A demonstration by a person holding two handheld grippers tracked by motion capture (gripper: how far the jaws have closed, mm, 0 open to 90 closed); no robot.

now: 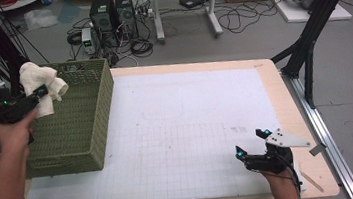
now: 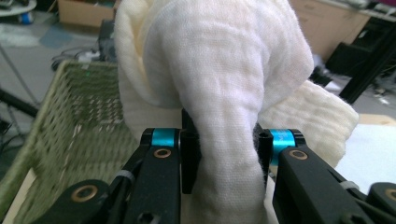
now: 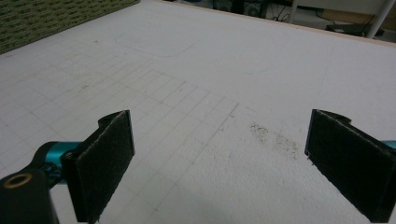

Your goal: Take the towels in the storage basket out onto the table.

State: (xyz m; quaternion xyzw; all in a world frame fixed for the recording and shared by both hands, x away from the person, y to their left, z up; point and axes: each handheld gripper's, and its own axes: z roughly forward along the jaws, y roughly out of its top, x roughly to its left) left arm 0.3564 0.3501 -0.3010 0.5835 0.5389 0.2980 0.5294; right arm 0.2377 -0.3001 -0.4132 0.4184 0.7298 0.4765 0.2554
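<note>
I note my left gripper (image 1: 42, 91) clamped on a bunched white cloth (image 1: 39, 82), held above the green basket's (image 1: 76, 141) left rim, seemingly to clear its wall, while my right gripper (image 1: 252, 144), well right of the basket, rests wide open with nothing between its jaws.

Left gripper (image 1: 42, 91) raised, fingers clamped, right gripper (image 1: 253, 143) low, fingers wide apart
</note>
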